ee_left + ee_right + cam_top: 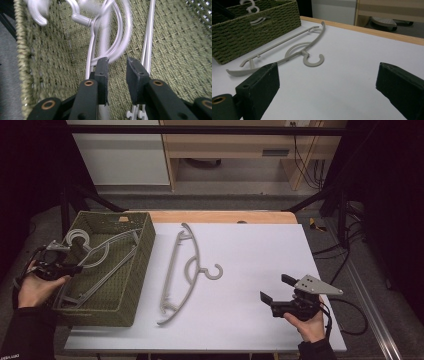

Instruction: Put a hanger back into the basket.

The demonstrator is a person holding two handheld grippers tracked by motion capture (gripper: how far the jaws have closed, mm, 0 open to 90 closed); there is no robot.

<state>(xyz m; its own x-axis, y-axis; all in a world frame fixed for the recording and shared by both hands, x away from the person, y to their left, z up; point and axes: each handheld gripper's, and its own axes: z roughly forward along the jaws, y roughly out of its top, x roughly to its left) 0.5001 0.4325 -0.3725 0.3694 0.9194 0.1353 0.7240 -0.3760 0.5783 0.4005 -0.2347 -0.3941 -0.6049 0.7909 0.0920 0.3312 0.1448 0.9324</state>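
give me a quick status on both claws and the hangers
Left claw open inside the green basket, nothing gripped, hangers lying in it. Right claw open, empty, over the table. One hanger on the table, unobstructed.

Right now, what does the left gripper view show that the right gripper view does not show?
The left gripper view looks down inside the basket: its woven floor, and the left gripper with jaws apart and nothing between the pads, just above the hangers in the basket. The right gripper view shows the white table, the hanger on the table and the open right gripper. Both show the green basket and pale hanger hooks in it.
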